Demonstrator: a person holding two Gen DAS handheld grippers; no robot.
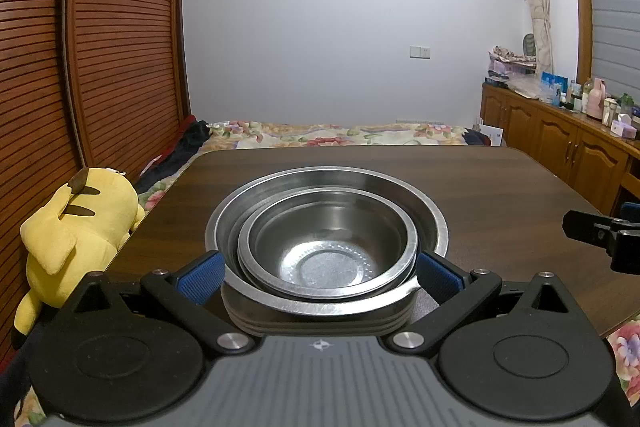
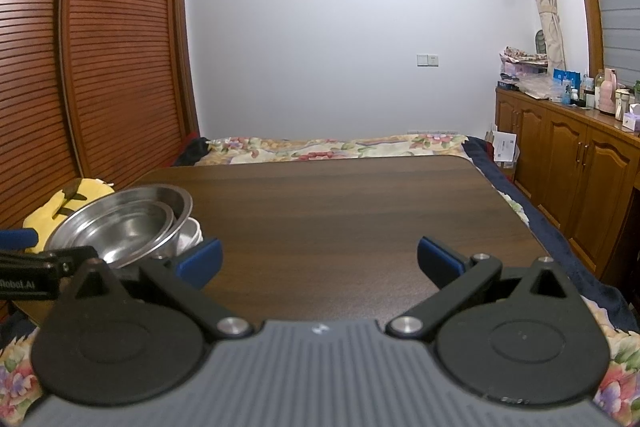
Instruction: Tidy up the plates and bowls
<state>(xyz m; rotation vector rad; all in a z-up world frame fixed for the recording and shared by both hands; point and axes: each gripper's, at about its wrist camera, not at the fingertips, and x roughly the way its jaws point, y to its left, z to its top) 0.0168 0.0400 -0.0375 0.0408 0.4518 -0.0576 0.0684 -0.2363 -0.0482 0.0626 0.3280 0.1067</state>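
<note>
A stack of steel bowls (image 1: 326,243) sits on the dark wooden table (image 1: 500,195), a small bowl nested inside larger ones. My left gripper (image 1: 320,273) is wide open, its blue pads (image 1: 200,277) on either side of the stack's near part; I cannot tell if they touch it. In the right wrist view the same stack (image 2: 124,223) is at the left, tilted, with something white (image 2: 188,235) under or behind it. My right gripper (image 2: 320,257) is open and empty above bare table (image 2: 340,203). Its tip shows in the left wrist view (image 1: 600,233).
A yellow plush toy (image 1: 76,235) lies off the table's left edge, by the slatted wardrobe doors (image 1: 100,47). A bed with a floral cover (image 1: 340,133) lies beyond the table. Wooden cabinets (image 1: 560,143) with bottles on top run along the right.
</note>
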